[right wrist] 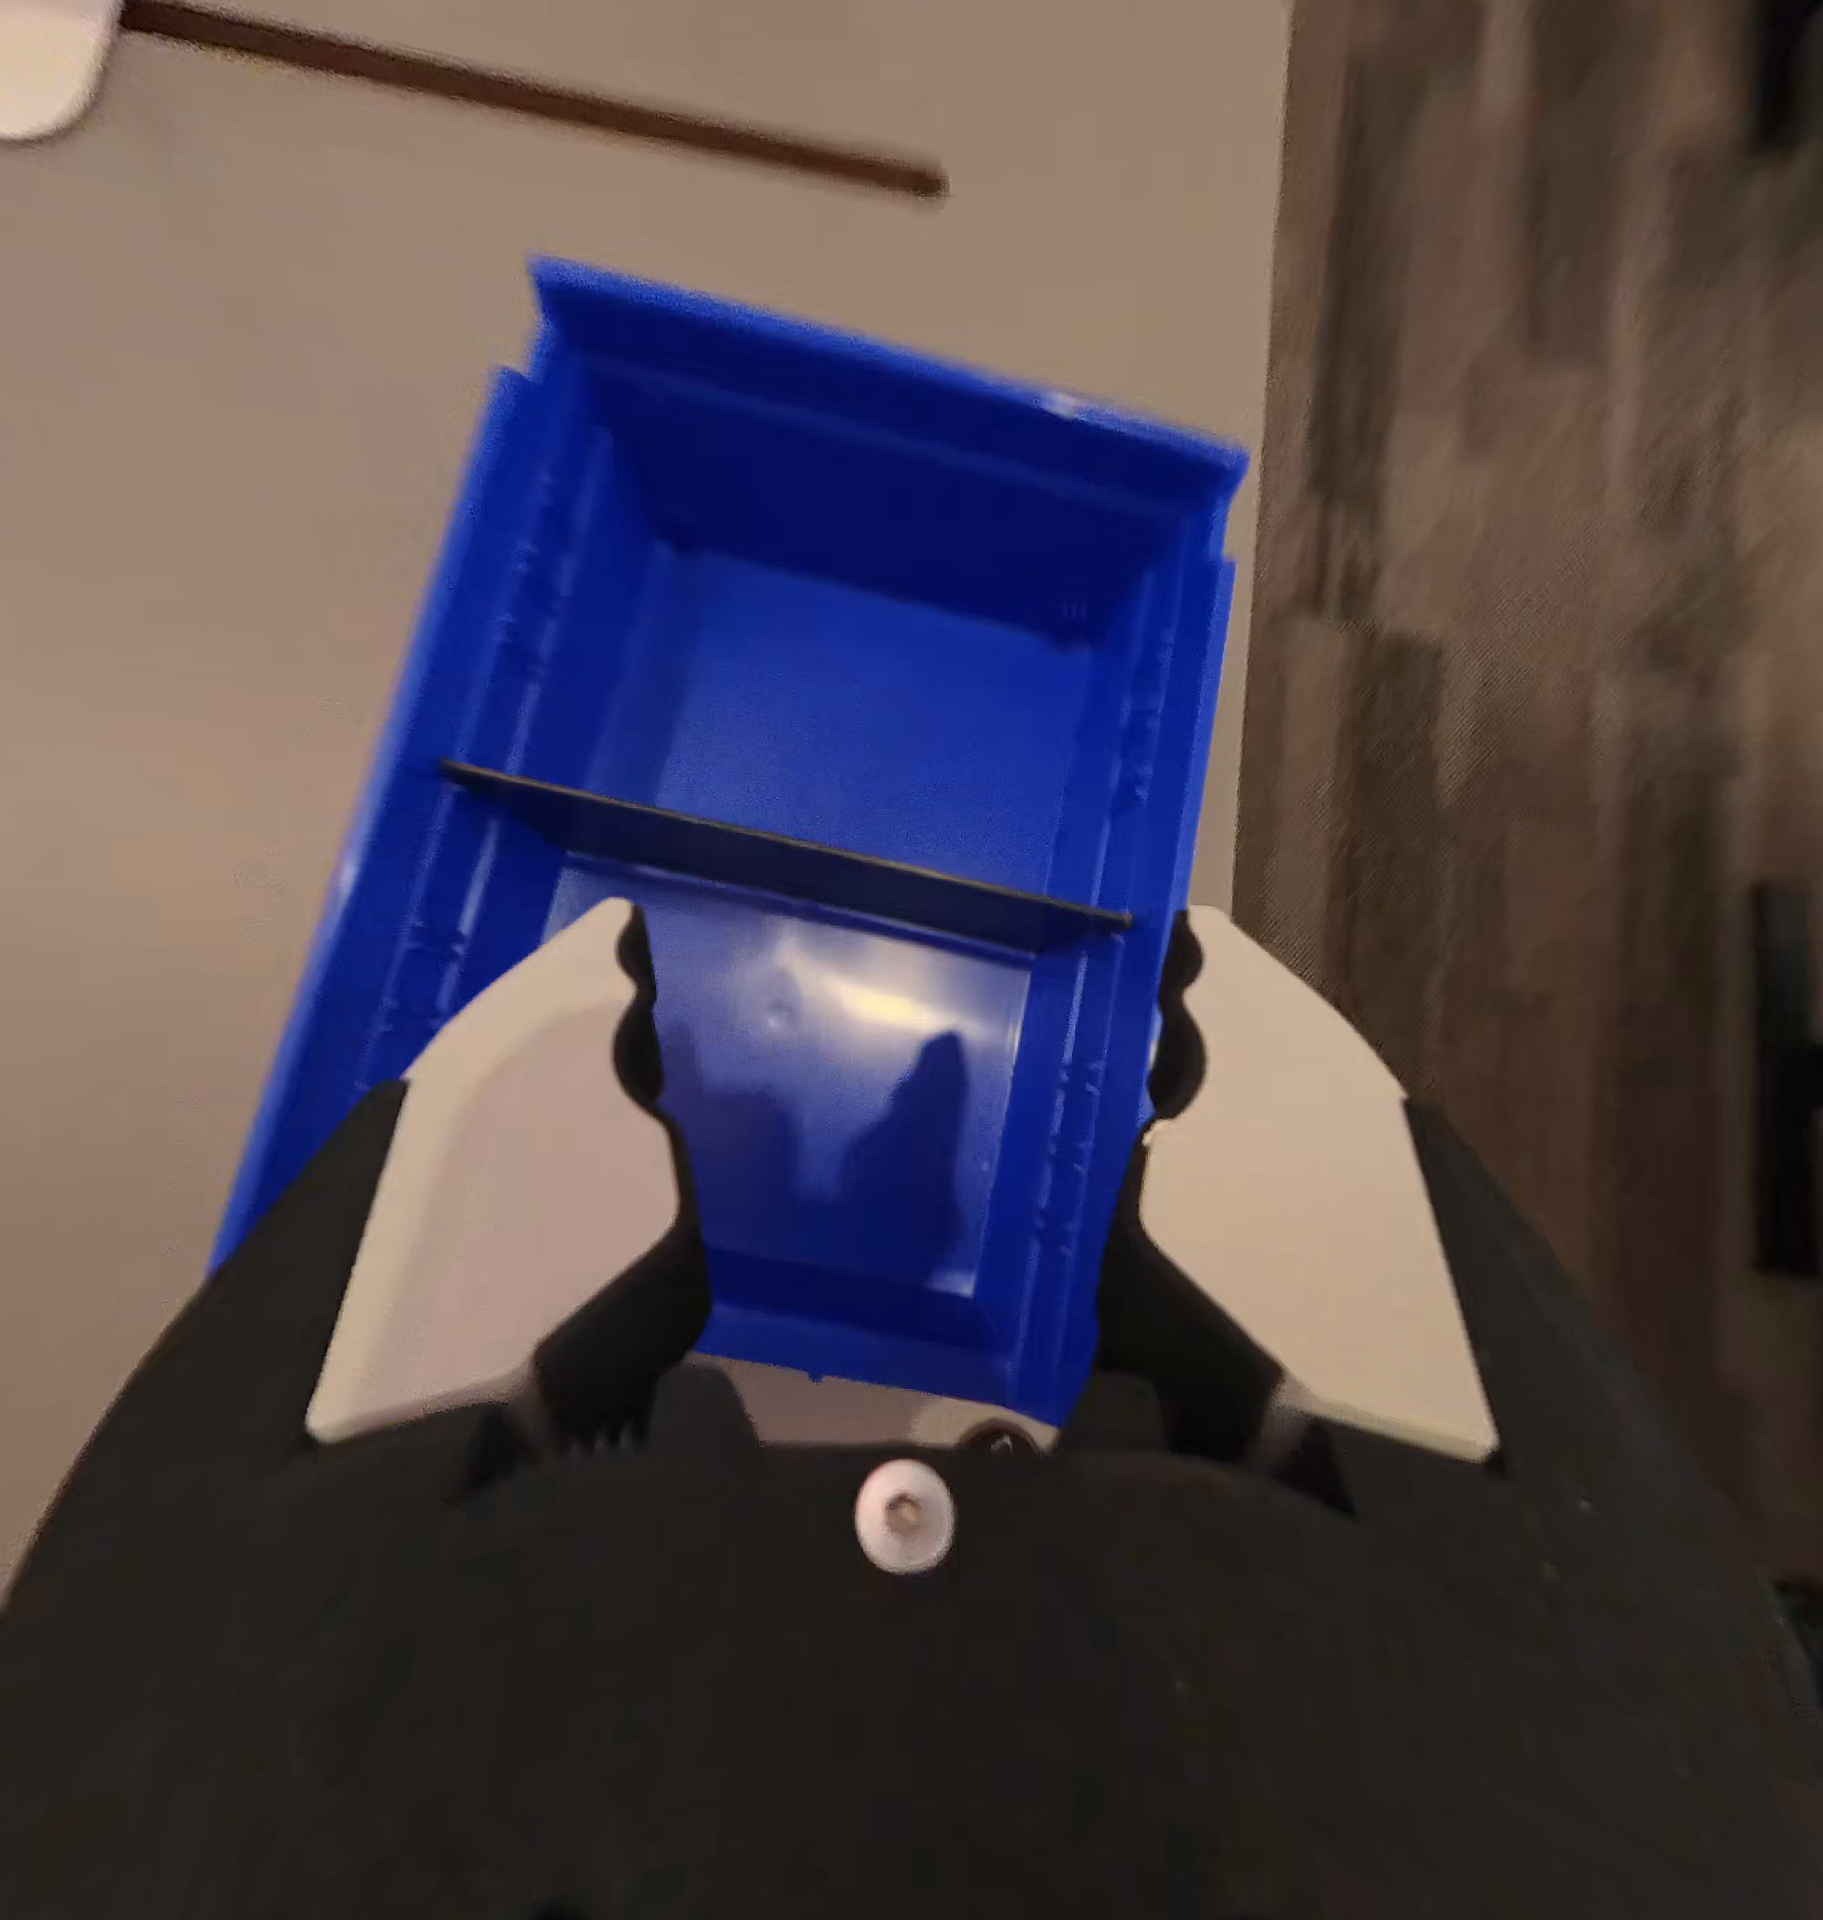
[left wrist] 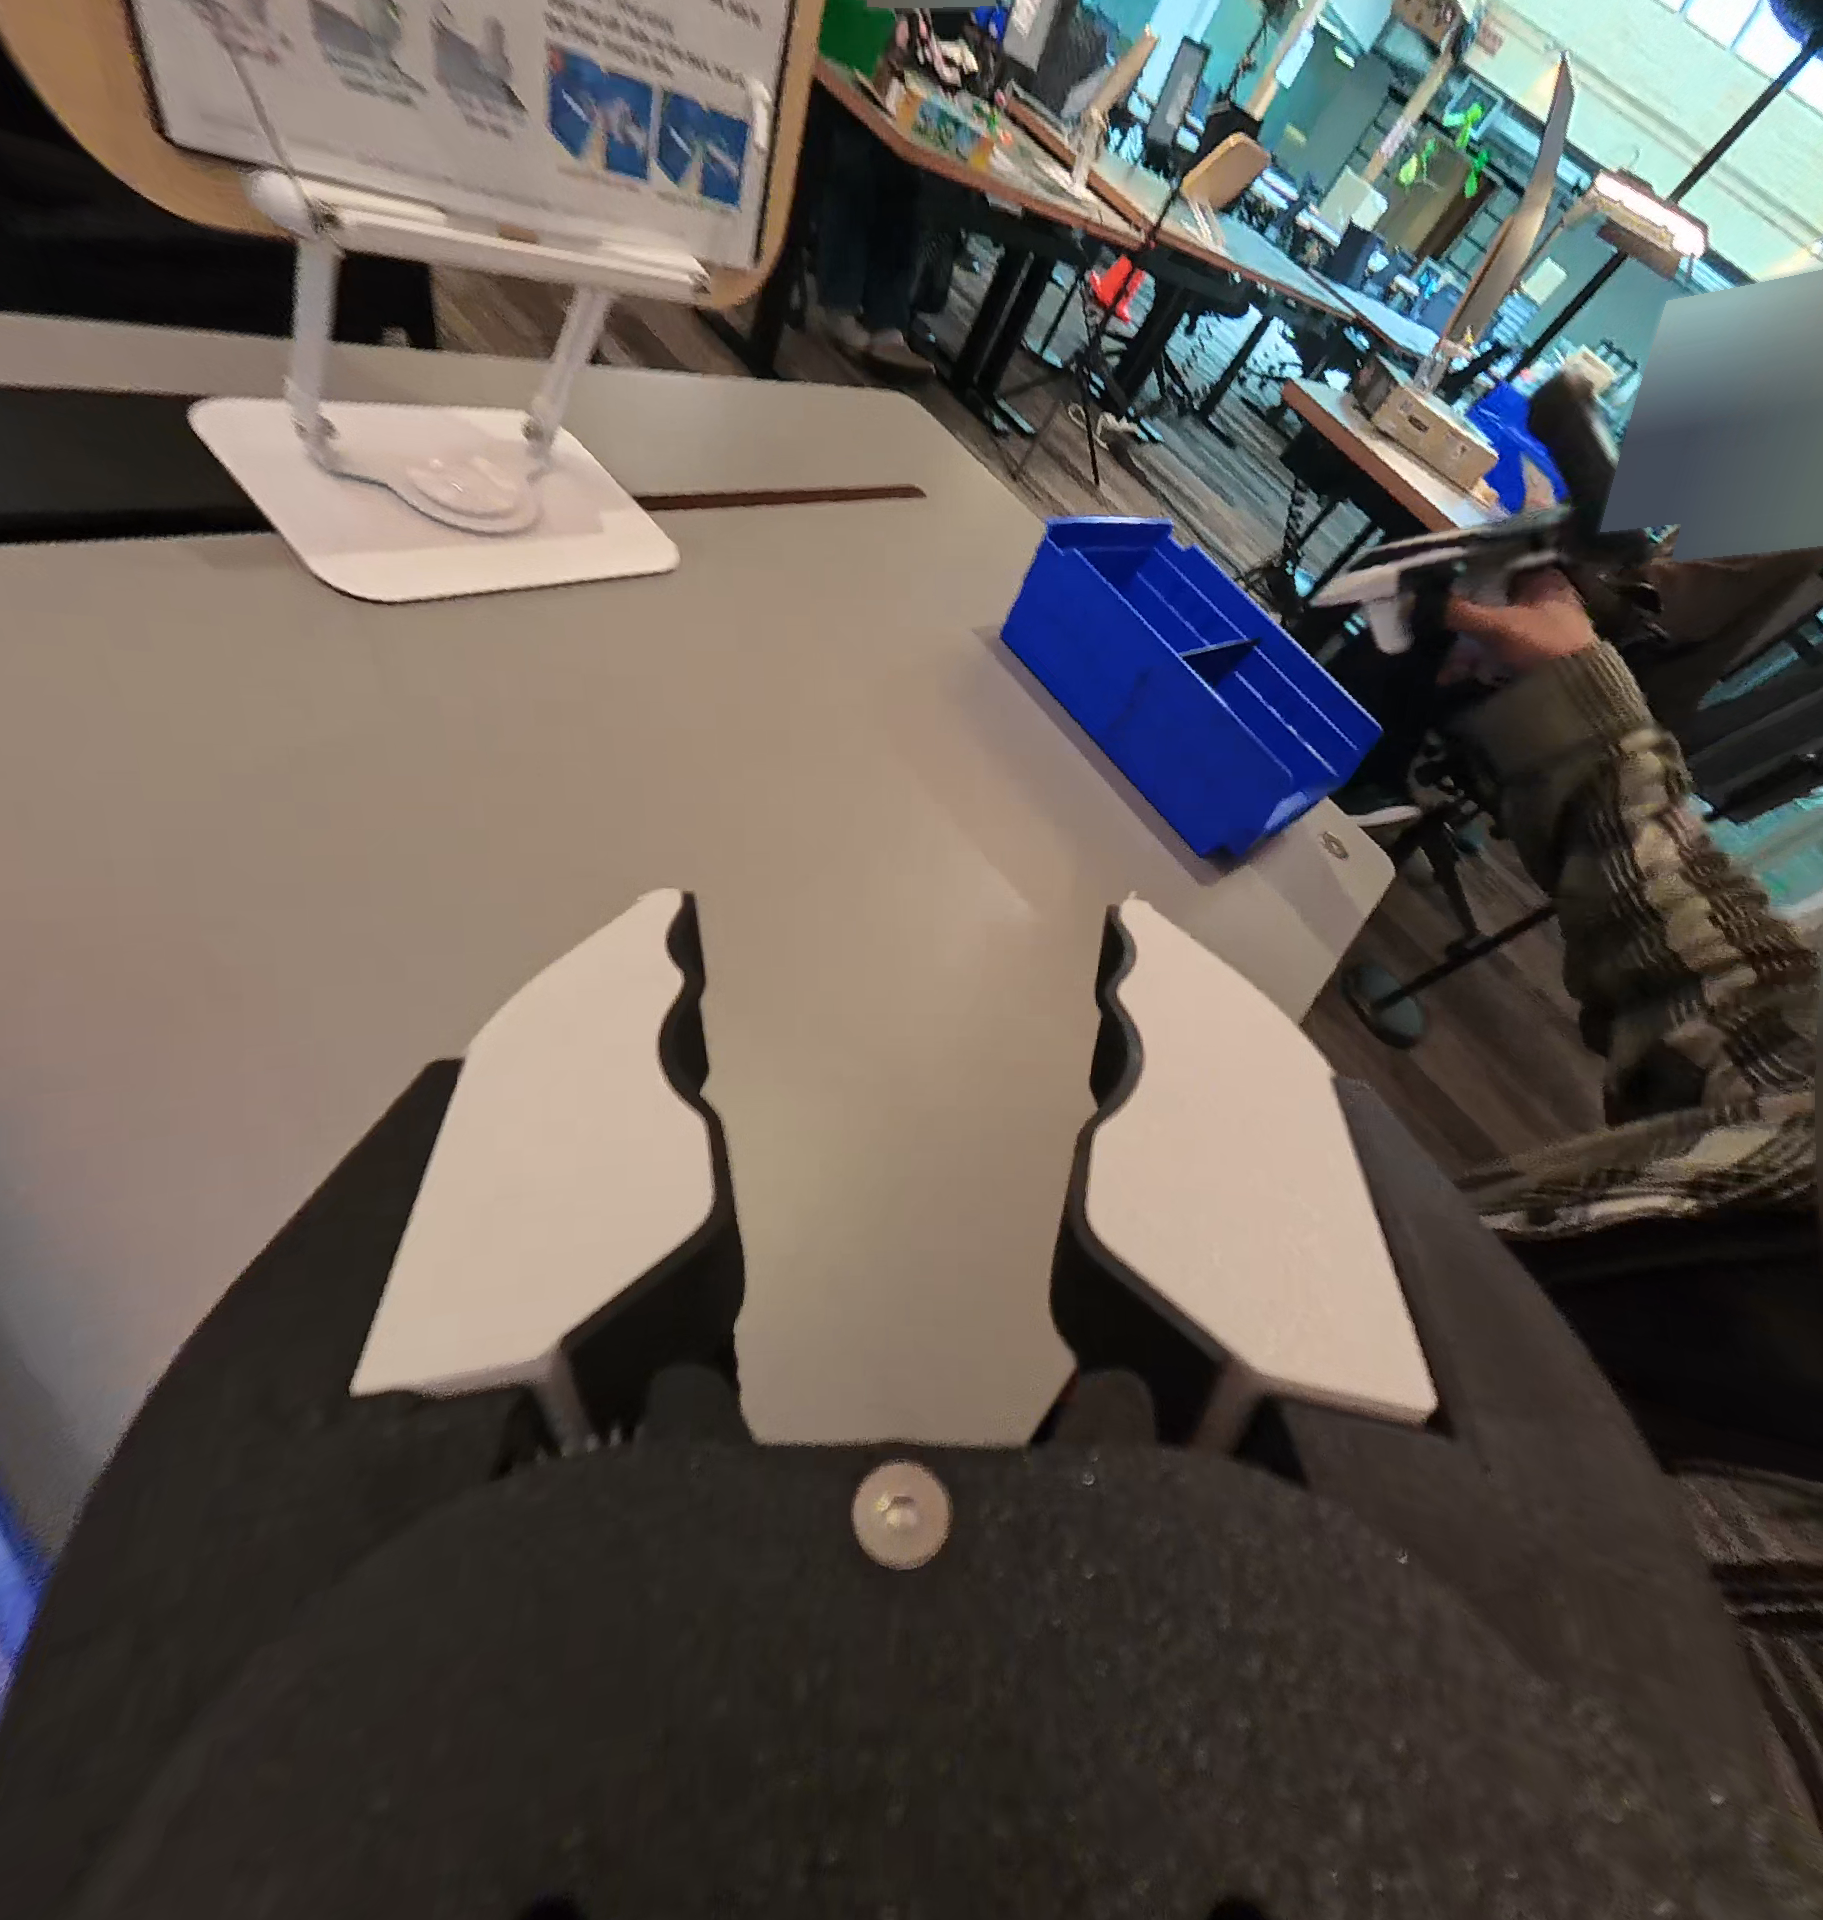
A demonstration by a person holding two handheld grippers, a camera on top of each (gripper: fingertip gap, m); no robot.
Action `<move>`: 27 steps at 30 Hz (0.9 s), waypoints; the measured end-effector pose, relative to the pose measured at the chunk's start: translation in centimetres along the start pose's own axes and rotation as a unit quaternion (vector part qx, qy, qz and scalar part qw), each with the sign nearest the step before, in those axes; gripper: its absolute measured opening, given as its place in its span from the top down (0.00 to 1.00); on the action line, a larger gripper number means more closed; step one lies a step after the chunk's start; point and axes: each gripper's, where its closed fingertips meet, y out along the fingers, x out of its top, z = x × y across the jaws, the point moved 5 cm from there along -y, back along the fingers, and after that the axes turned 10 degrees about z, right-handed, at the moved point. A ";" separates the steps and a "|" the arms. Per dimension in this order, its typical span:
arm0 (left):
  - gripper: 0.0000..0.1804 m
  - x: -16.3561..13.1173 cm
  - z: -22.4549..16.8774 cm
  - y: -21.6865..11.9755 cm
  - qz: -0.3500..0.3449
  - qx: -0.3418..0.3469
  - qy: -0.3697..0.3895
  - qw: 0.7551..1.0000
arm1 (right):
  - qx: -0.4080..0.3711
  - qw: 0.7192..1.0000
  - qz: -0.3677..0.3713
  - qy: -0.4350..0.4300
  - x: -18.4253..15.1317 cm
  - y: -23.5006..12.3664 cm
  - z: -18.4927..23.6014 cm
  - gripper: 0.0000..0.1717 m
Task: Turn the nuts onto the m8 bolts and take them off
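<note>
The right gripper (right wrist: pixel 902 1023) hangs spread and empty directly over the near compartment of the blue bin (right wrist: pixel 533 582), which sits at the tabletop's (left wrist: pixel 471 831) right edge, long axis running away from it. The left gripper (left wrist: pixel 902 961), also spread and empty, hovers farther off, over bare tabletop. No nuts or bolts show anywhere.

Both views are motion-blurred, the right wrist view more, most at its floor (right wrist: pixel 1572 727). Bright daylight fills the far hall in the left view. A soft glare and claw shadows lie inside the blue bin (right wrist: pixel 886 665). Wide-angle bending curves the edges.
</note>
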 end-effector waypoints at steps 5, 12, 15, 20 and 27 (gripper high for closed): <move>0.60 0.0 2.7 -2.4 -0.030 0.053 -0.001 0.998 | -0.002 0.994 -0.108 -0.034 -0.7 -3.1 7.2 0.43; 0.60 -0.6 6.3 -6.2 -0.049 0.126 -0.019 0.991 | 0.071 0.981 -0.170 -0.057 -3.1 -3.1 17.3 0.44; 0.60 -0.9 7.5 -7.7 -0.051 0.159 -0.022 0.986 | 0.091 0.977 -0.184 -0.058 -3.7 -2.4 20.2 0.45; 0.60 -2.0 10.5 -9.7 -0.024 0.232 -0.034 0.972 | 0.138 0.970 -0.187 -0.066 -4.1 -0.9 24.0 0.47; 0.62 -4.9 14.7 -11.6 0.039 0.281 -0.046 0.958 | 0.174 0.964 -0.177 -0.100 -3.9 0.5 26.8 0.48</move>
